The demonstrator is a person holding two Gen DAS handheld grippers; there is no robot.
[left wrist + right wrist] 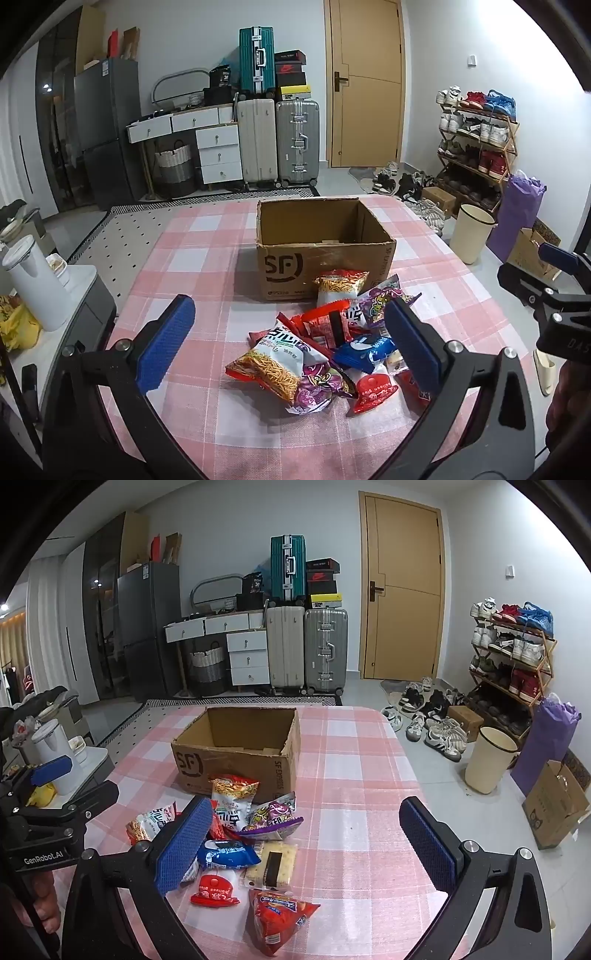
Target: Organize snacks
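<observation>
Snacks lie in a loose heap on the pink checked tablecloth, just in front of the open cardboard box marked SF. The box interior shows bare cardboard in both views.

Left wrist view: a noodle bag sits at the near left of the heap, partly over a purple packet. A blue packet and a red balloon-glue pack lie to its right, partly behind the right finger. A second noodle bag leans against the box front. The right gripper's body enters at the frame's right edge, beside the table.

Right wrist view only: a cracker pack with a dark band, and a red triangular bag nearest the camera, apart from the heap. The side of the box reads SF EXPRESS. The left gripper's body shows at the left edge, with a hand below it.

Left gripper: jaws spread wide, nothing between the blue pads, hovering above the heap, pointed toward the box.

Right gripper: jaws likewise wide and empty, left pad overlapping the heap's near edge in view, right pad over bare cloth. Contact with any packet cannot be determined.

Background: suitcases, door, shoe rack.
</observation>
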